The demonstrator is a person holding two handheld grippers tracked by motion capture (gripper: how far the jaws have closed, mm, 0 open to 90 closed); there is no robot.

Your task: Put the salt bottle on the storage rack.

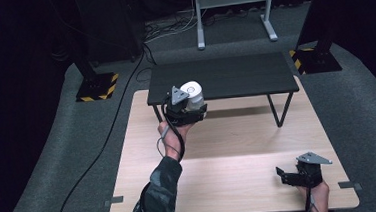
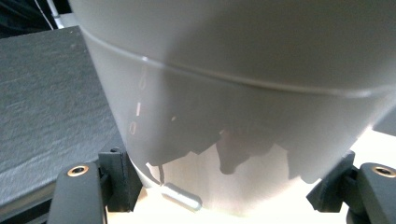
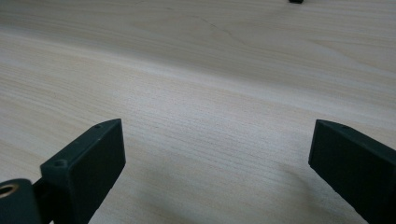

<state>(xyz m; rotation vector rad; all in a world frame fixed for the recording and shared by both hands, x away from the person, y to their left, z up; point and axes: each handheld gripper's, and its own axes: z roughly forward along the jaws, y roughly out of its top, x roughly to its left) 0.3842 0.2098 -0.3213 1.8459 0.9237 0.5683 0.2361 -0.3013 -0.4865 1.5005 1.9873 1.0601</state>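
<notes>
At left, beside the front edge of the black shelf point(image 1: 221, 77), the left gripper point(image 1: 188, 108) is clamped around a white cup point(image 1: 192, 94), lifted above the wooden table point(image 1: 229, 148). Far right, the right gripper point(image 1: 293, 175) rests low, jaws spread apart with nothing between them.

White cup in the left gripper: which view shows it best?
High view. It shows the whole white cup held by the left gripper at the black shelf's front edge. The left gripper view has only its wall, close up between the jaws. The right gripper view looks at bare tabletop.
</notes>
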